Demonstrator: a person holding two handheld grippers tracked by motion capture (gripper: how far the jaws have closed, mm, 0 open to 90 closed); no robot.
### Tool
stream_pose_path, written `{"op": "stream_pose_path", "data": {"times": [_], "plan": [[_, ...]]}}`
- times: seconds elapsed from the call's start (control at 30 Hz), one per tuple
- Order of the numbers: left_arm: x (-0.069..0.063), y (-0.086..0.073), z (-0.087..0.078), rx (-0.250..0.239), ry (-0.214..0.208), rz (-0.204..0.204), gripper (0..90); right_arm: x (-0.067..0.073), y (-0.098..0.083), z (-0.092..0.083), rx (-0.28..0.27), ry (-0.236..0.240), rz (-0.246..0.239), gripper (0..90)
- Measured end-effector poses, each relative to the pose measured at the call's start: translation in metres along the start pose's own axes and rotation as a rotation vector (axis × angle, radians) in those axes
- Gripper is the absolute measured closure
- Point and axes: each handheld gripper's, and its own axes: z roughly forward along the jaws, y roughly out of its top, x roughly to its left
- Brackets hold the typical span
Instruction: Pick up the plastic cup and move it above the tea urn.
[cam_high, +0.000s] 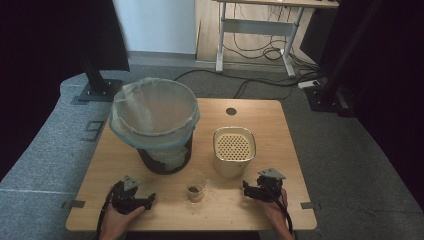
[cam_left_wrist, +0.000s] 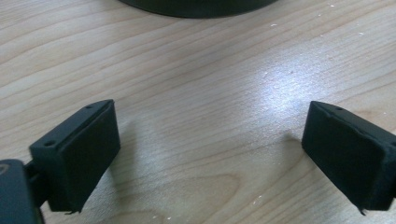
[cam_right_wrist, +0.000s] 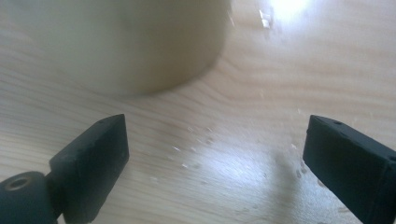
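Observation:
A small clear glass (cam_high: 195, 186) with a brown residue at its bottom stands near the table's front, between my two grippers. Behind it to the left is a black bin (cam_high: 165, 157) lined with a translucent bag (cam_high: 154, 115). A cream container with a perforated top (cam_high: 234, 148) stands behind it to the right. My left gripper (cam_high: 148, 200) rests low at the front left, open and empty, with the bin's base (cam_left_wrist: 196, 5) ahead of its jaws (cam_left_wrist: 210, 126). My right gripper (cam_high: 247, 188) sits at the front right, open and empty (cam_right_wrist: 217, 137), facing the cream container (cam_right_wrist: 116, 42).
The wooden table (cam_high: 270, 120) has a round cable hole (cam_high: 231, 111) at its back edge. Fine pale crumbs (cam_right_wrist: 187, 158) lie on the wood near the container. Black stands (cam_high: 100, 87) and a desk with cables (cam_high: 260, 50) are on the floor behind.

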Motion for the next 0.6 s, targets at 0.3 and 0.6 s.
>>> {"op": "stream_pose_path", "data": {"times": [0.3, 0.6], "plan": [[-0.001, -0.001, -0.003, -0.009, -0.017, -0.011, 7.3, 0.030, -0.001, -0.025, -0.158, 0.150, -0.086, 13.3], [-0.001, -0.002, -0.005, -0.010, -0.032, -0.022, 8.4, 0.086, -0.001, -0.019, -0.177, 0.354, -0.170, 14.5]]}}
